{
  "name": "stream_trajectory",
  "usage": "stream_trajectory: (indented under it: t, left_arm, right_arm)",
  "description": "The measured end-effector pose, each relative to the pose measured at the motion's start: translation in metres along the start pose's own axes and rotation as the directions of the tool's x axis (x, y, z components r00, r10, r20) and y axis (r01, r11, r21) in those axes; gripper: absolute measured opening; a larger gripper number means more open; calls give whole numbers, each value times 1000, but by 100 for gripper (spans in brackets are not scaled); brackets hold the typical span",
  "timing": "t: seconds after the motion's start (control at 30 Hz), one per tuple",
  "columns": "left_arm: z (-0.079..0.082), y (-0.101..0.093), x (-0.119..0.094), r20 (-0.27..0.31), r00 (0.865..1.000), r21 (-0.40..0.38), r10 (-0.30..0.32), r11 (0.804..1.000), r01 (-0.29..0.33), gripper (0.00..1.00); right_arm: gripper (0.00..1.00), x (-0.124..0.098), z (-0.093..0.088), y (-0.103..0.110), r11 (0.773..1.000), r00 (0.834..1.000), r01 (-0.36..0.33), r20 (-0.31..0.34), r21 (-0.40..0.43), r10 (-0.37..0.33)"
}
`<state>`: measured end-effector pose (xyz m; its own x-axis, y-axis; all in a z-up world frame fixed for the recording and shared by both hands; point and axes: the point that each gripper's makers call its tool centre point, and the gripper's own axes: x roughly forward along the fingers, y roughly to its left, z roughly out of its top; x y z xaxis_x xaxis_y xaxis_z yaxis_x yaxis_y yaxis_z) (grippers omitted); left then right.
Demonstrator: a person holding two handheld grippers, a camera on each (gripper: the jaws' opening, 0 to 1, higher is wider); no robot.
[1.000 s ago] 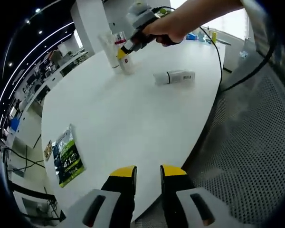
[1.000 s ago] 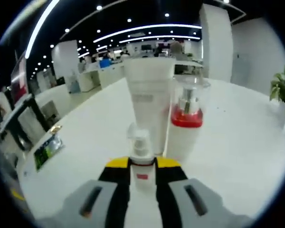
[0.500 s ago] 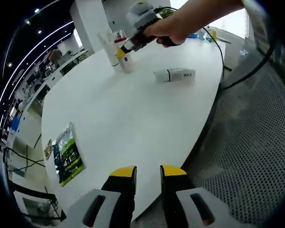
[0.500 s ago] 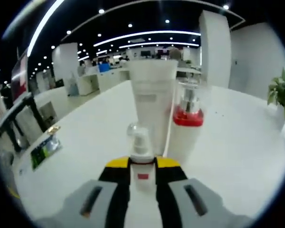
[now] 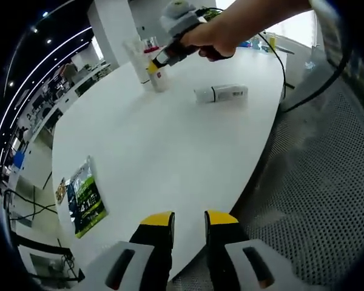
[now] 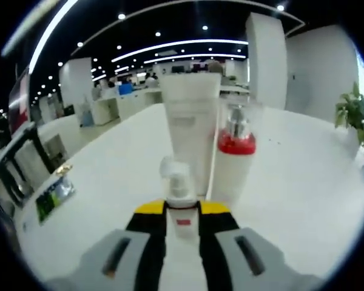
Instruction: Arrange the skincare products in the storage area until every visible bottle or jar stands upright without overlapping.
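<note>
In the right gripper view my right gripper (image 6: 181, 209) is shut on a small white pump bottle (image 6: 179, 194) with a clear cap, held upright. Just beyond it stand a tall white tube (image 6: 190, 136) and a white pump bottle with a red collar (image 6: 234, 163). In the left gripper view a person's hand holds the right gripper (image 5: 158, 60) at the far end of the white table (image 5: 151, 151), by the standing tube (image 5: 136, 60). A white bottle with a dark band (image 5: 221, 93) lies on its side to the right. My left gripper (image 5: 188, 219) hangs over the table's near edge, open, with nothing between its jaws.
A green and black packet (image 5: 85, 199) lies flat near the table's left edge, also seen as a packet (image 6: 51, 197) in the right gripper view. A black cable (image 5: 303, 85) trails past the table's right side over perforated flooring (image 5: 318, 200). A potted plant (image 6: 355, 115) stands far right.
The right gripper has shifted slightly with the small pump bottle still held near the tube and the red-collared bottle. The left gripper has stayed put.
</note>
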<state>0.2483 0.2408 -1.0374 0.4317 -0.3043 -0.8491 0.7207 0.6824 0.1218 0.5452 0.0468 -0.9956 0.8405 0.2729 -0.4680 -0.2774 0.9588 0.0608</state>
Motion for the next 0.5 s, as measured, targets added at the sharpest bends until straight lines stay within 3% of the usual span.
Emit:
stream_trajectory:
  t: [0.5]
  left_arm:
    - [-1,1,1,-2,1000,-3,3,1000,-3,20]
  right_arm:
    - [17,11,5,-7,996,997,73,-10,60,-72]
